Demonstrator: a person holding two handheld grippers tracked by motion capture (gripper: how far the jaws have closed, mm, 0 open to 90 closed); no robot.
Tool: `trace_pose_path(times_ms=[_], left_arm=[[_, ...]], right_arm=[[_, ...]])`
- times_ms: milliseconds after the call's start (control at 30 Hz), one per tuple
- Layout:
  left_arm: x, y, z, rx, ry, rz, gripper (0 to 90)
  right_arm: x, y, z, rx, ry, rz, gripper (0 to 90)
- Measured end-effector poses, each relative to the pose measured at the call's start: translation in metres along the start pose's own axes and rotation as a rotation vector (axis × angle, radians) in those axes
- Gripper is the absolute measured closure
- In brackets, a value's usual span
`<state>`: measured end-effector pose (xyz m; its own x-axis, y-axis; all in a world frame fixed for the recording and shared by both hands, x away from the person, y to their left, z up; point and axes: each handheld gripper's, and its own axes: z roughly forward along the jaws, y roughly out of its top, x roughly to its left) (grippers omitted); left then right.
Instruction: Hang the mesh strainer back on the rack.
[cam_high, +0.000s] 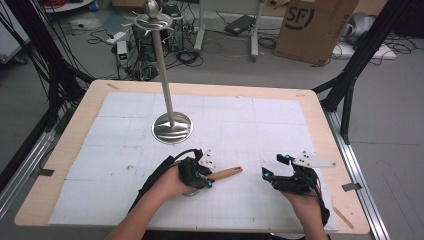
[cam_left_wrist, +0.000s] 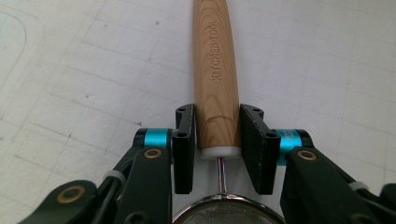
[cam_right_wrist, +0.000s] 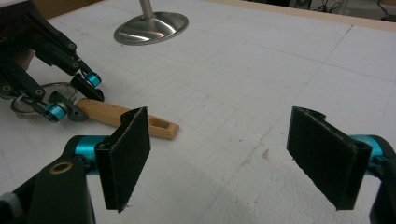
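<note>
Strainer (cam_left_wrist: 227, 211), wooden handle (cam_left_wrist: 216, 74): lies on the white mat (cam_high: 250, 125), handle clamped between the left gripper (cam_left_wrist: 217, 140) jaws. Right gripper (cam_right_wrist: 229, 154): jaws spread wide, nothing between them, just beside the handle tip. Steel stand (cam_high: 171, 126) farther back.

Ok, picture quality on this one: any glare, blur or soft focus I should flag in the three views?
High view: slightly soft overall, with bright reflections on the metal stand. Left gripper view: the wooden handle is sharp enough to read its lettering; the strainer at the bottom edge is blurred. Right gripper view: even light, its near jaws a bit soft, glare on the stand's base.
</note>
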<state>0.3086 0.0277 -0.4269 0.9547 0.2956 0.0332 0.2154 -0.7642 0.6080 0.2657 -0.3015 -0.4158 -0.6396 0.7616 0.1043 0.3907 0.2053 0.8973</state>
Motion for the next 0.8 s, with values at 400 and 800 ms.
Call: trace_pose_path(times_ms=[400,800], left_arm=[[0.0017,0.0001,0.0029,0.002,0.007,-0.026,49.1],[0.0022,0.0034,0.004,0.023,-0.013,-0.013,52.0]], right_arm=[[0.0005,0.0011,-0.0031,-0.013,-0.007,0.001,20.9],[0.0012,0.0006,-0.0005,-0.007,-0.004,-0.005,21.6]])
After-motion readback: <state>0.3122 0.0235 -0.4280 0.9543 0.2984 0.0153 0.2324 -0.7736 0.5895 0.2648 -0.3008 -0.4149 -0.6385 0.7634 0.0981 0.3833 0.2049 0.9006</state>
